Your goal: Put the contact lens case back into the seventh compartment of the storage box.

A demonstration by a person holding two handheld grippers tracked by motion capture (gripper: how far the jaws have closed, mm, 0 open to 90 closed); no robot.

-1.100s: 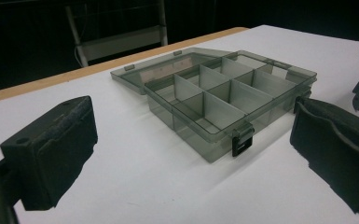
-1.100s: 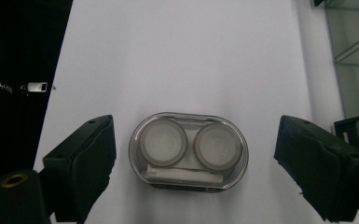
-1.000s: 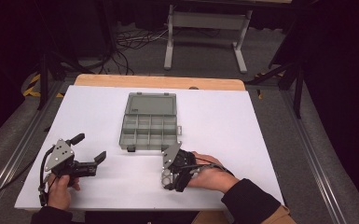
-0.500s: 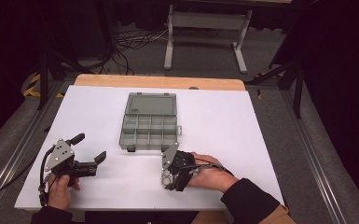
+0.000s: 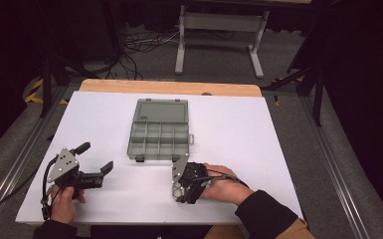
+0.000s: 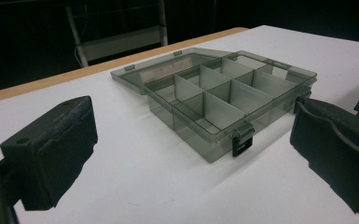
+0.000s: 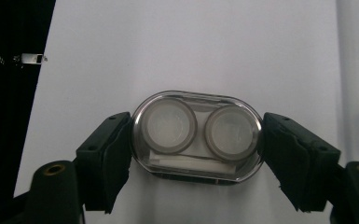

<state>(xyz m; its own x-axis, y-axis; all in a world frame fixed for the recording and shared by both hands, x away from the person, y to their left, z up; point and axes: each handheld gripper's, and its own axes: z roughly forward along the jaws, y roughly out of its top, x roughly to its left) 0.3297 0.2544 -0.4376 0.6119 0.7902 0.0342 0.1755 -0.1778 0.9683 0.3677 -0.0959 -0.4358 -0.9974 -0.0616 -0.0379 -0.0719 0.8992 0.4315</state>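
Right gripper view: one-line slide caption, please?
Right gripper jaws closed on the ends of a clear two-well case over the white table.

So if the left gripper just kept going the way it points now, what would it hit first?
Probably the open compartment box: it lies ahead between the left gripper's open jaws, its near latched corner closest.

The middle of the white-covered table (image 5: 278, 129) is taken up by an open grey translucent plastic compartment box (image 5: 159, 134), its lid laid flat toward the far edge. Bare surface is left on both sides of it and along the near strip. Near that strip, just beside the box's front right corner, the way is blocked by the right gripper (image 5: 181, 183) (its fingers (image 7: 107, 158) touching a clear oval two-well case (image 7: 196, 135)). The left gripper (image 5: 94, 162), jaws wide, stands well apart from the box.
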